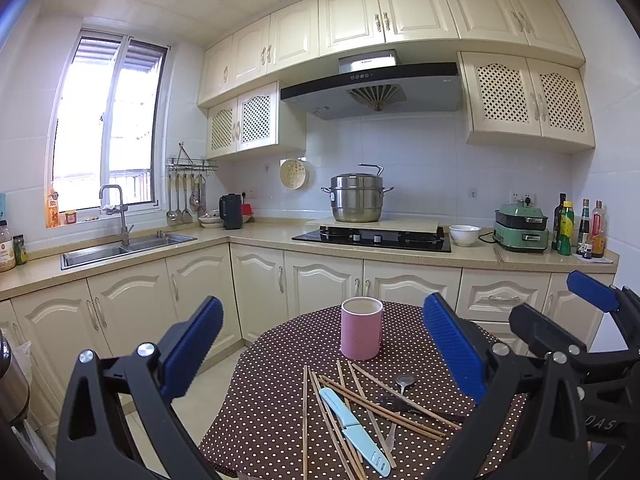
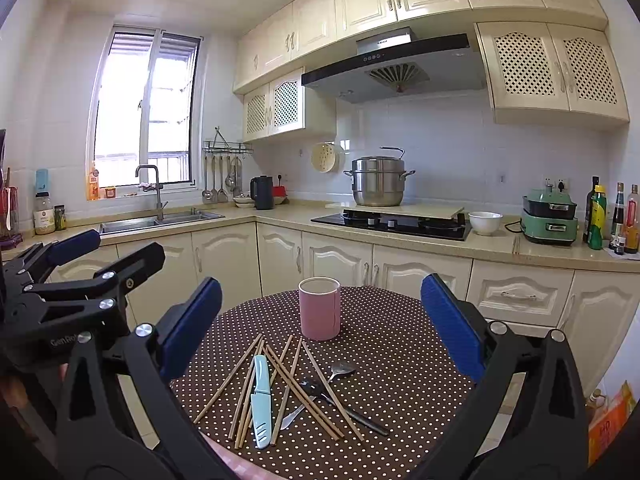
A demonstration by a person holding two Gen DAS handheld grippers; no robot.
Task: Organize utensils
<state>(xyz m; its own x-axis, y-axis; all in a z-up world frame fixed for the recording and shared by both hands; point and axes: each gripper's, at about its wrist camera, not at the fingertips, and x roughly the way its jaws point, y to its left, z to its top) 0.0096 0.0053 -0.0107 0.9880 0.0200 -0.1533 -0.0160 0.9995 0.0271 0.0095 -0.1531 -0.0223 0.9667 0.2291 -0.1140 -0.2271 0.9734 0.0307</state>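
Note:
A pink cup [image 1: 361,328] [image 2: 319,309] stands upright at the far side of a round polka-dot table [image 1: 272,392] [image 2: 400,360]. In front of it lie several wooden chopsticks [image 1: 384,408] [image 2: 244,396], a light blue sheathed knife [image 1: 354,426] [image 2: 261,400], a metal spoon [image 1: 404,382] [image 2: 340,370] and a black-handled fork [image 2: 344,406], all crossed in a loose pile. My left gripper [image 1: 324,344] is open and empty, above the table's near edge. My right gripper [image 2: 320,328] is open and empty beside it; it also shows in the left wrist view [image 1: 560,320].
Cream cabinets and a counter run behind the table with a sink [image 1: 128,246], a black hob [image 1: 372,238] carrying a steel steamer pot [image 1: 357,198], a white bowl [image 1: 464,235], a green cooker [image 1: 521,228] and bottles [image 1: 580,228].

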